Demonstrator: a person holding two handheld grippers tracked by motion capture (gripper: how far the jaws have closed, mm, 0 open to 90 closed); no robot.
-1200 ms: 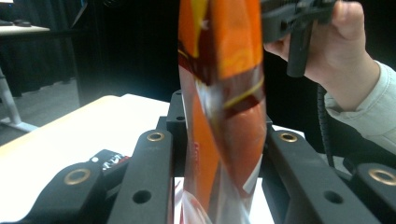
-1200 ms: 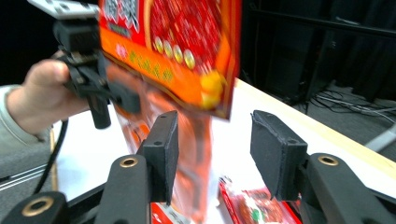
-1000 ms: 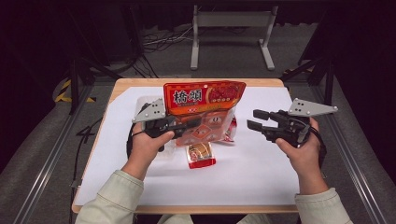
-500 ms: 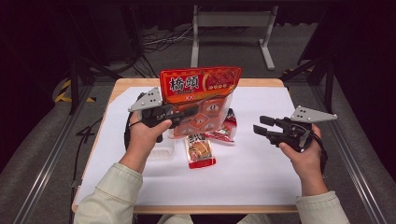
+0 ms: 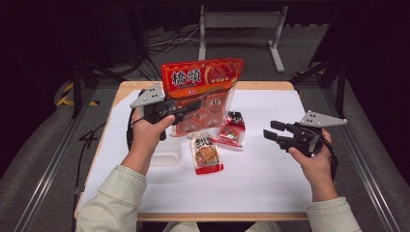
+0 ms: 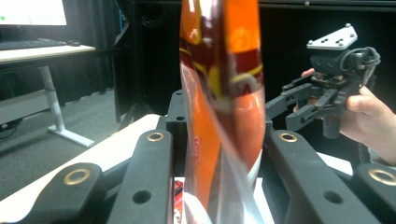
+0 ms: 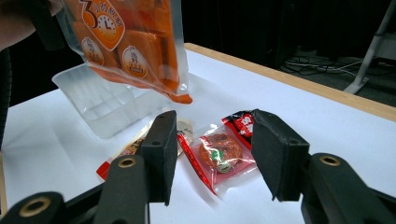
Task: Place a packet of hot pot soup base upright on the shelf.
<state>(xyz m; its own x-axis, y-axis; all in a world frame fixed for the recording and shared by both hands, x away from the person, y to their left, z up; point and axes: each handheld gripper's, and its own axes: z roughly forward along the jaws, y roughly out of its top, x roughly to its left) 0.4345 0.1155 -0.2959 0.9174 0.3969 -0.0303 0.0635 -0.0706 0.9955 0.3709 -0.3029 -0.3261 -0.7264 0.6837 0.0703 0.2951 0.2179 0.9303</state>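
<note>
The big orange snack bag (image 5: pixel 203 92) hangs upright above the far middle of the white-covered table (image 5: pixel 270 174), clear of its surface, with its red printed header on top. The left gripper (image 5: pixel 191 107) is clamped on the bag's left side: in the left gripper view the two black jaws press the orange and clear film (image 6: pixel 219 107) from either side, and the film there is blurred and too close for its print to be read. The bag's top is cut off in the right gripper view, where its see-through lower half (image 7: pixel 130 51) hangs over a clear plastic tray (image 7: pixel 100 100). In the high view the left hand and forearm hide most of that tray (image 5: pixel 164 157). Below the bag lie two small packets, a red one (image 5: pixel 231 129) and an orange-and-red one (image 5: pixel 207 153), the second partly hidden behind a jaw in the right gripper view. The left hand (image 5: pixel 147 133) is raised, its gripper pointing across towards the right. The right gripper (image 5: pixel 269 130) is held low over the table's right side, aimed at the packets; its jaws stand apart with nothing between them and have just been opening a little. The right hand (image 5: pixel 314 162) grasps it from behind.
</note>
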